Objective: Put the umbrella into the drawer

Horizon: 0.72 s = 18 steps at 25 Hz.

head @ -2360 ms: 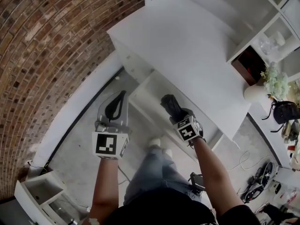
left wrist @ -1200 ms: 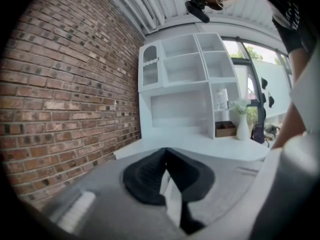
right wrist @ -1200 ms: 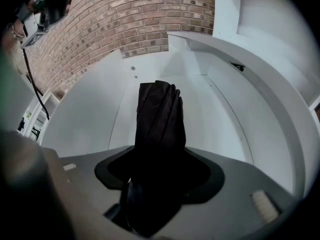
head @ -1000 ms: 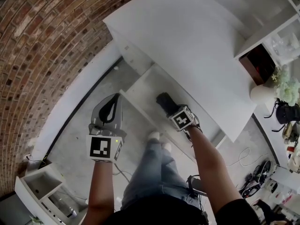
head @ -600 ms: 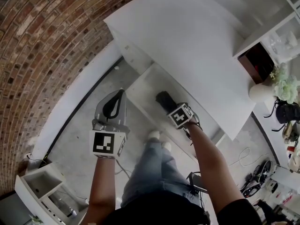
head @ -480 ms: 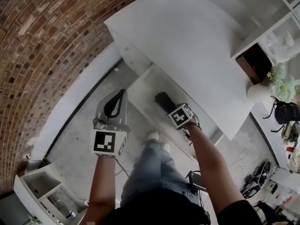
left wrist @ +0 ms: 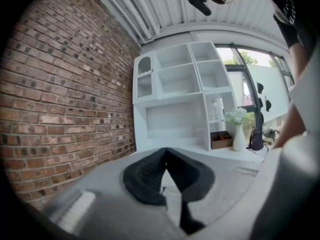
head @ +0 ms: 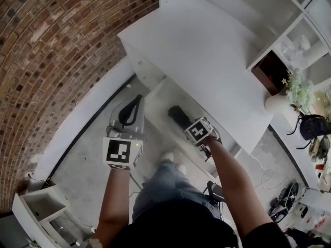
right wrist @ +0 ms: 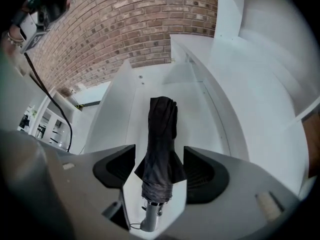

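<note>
R gripper [right wrist: 159,166] points steeply down over the drawer [right wrist: 112,115]. Its jaws have just been opening and stand wide, pads clear of the umbrella [right wrist: 161,139] seen between them, so no grip. The folded black umbrella lies flat on the drawer floor, directly below R. Its long axis runs along the drawer, handle end nearest the gripper. L gripper [left wrist: 166,151] is off to the side over the concrete floor [head: 88,143], tips together, nothing held. R is much nearer. Looks placed; prob. drawer needs shutting next. White counter [head: 207,50] above, brick wall [head: 51,45] on the left.
</note>
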Each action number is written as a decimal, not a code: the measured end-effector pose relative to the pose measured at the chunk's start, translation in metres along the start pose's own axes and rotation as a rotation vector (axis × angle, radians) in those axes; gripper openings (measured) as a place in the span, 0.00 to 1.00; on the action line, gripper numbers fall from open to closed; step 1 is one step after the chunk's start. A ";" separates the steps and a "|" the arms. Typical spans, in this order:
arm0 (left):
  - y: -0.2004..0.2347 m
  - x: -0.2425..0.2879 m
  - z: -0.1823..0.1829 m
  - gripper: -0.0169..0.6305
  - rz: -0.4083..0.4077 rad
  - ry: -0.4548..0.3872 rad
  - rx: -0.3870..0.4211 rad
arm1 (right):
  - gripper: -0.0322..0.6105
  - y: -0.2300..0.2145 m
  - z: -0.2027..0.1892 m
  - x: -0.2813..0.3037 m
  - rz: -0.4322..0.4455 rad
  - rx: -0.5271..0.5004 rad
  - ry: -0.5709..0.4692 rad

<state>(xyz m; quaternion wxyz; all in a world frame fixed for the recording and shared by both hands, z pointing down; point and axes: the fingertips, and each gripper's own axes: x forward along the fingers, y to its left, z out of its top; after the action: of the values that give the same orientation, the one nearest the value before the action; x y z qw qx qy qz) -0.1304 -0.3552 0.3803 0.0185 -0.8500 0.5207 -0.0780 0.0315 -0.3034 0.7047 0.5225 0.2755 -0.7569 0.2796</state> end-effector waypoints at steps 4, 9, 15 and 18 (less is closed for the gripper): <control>-0.004 -0.002 0.015 0.03 0.012 -0.029 0.003 | 0.50 0.002 0.009 -0.021 -0.014 -0.011 -0.047; -0.017 -0.001 0.030 0.03 0.003 -0.063 0.013 | 0.50 0.012 0.002 -0.050 0.016 0.066 -0.030; -0.027 0.002 0.046 0.03 -0.011 -0.102 0.014 | 0.50 0.013 -0.006 -0.068 0.020 0.124 -0.029; -0.031 0.002 0.055 0.03 -0.016 -0.125 0.017 | 0.50 0.013 -0.010 -0.078 0.017 0.136 -0.034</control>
<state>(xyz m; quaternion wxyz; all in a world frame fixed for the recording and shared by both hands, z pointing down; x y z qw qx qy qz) -0.0935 -0.3457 0.3302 0.0574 -0.8571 0.5111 -0.0292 0.0519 -0.2775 0.6320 0.4873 0.3087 -0.7473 0.3299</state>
